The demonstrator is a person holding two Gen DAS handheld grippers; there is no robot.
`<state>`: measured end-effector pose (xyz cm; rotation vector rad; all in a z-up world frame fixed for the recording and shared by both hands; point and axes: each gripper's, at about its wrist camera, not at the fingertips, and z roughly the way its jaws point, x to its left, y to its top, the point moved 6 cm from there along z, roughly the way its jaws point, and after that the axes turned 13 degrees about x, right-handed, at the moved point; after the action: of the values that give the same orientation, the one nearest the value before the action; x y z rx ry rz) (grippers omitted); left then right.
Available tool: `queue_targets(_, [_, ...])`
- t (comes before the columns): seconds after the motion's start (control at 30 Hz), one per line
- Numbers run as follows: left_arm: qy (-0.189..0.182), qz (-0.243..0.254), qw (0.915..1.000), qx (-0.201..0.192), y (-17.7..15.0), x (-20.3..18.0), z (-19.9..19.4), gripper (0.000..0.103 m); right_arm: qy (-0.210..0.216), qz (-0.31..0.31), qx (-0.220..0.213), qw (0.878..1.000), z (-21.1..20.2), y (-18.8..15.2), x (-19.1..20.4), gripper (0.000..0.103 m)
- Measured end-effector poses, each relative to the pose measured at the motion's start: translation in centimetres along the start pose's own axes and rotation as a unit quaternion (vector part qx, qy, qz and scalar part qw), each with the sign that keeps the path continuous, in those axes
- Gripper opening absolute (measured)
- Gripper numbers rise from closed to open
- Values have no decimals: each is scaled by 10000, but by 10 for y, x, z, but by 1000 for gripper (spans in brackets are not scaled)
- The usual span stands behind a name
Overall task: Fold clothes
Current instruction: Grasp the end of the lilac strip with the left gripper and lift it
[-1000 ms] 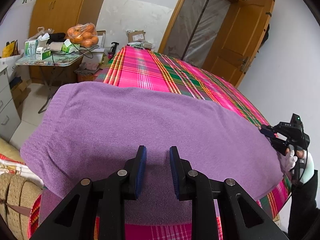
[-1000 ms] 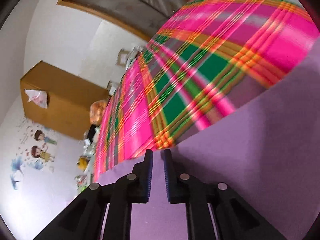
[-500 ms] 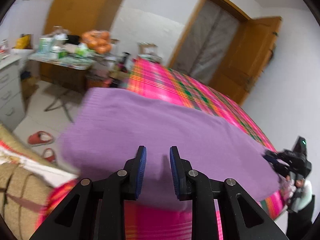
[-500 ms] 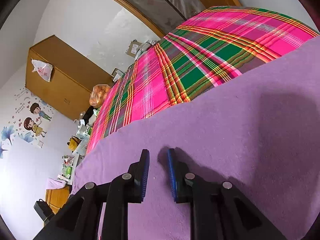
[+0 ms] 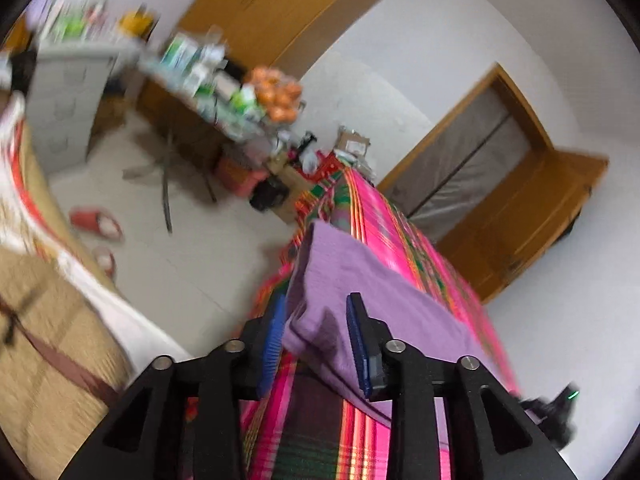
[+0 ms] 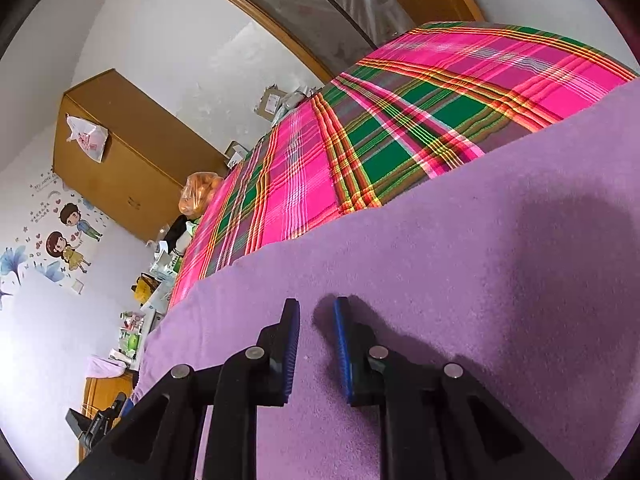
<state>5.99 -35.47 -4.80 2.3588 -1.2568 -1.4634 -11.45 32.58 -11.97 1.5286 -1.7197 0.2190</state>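
A purple towel (image 5: 384, 312) lies spread on a bed covered with a pink, green and orange plaid sheet (image 6: 360, 140). In the left wrist view the left gripper (image 5: 316, 344) has its jaws opening, and they stand fairly wide; a folded corner of the towel sits between the blue pads (image 5: 358, 344), with a clear gap on the right side and the cloth close against the left pad, though the blur leaves it unclear whether it touches there. Beyond these fingertips the towel runs away along the edge of the bed, and the plaid sheet shows under and just in front of the fingers. Far to the left of the fingers is pale floor with a pair of red slippers (image 5: 96, 224), and ahead of them a cluttered table (image 5: 200, 80) bearing a bag of oranges (image 5: 278, 96). At the lower right edge of that view the right gripper (image 5: 554, 410) shows small and dark with a green light. In the right wrist view the right gripper (image 6: 316, 344) hovers over the flat towel (image 6: 460, 300) with its jaws at a narrow gap and nothing pinched between them; the purple cloth fills the space under and all around the fingers, and their shadow falls on it just to the right. Ahead of these fingertips the towel ends and the plaid sheet begins, with a wooden wardrobe (image 6: 128, 160) far to the upper left.
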Motion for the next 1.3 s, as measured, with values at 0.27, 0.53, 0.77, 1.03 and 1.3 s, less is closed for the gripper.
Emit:
queue_targets(0.27, [-541,-804,9950,243,-5,18,13,48,46,12,-24,10000,-1,0,-1,18])
queue_targets(0.53, [-682,-928,9927,357,-12,14,26,58,49,16,-42,10000,-2,-1,-1,18])
queue_targets(0.77, [-768,-1106,9903,357,-4,12,30,58,42,18,-60,10000,-2,-2,0,18])
queue_targets(1.03, [-595,-996,9931,157,2,3,33,31,130,53,-84,9999,-4,-2,-2,18])
queue_targets(1.3, [-586,-655,9961,5,14,-15,23,24,262,94,-106,9996,-6,-2,-5,18])
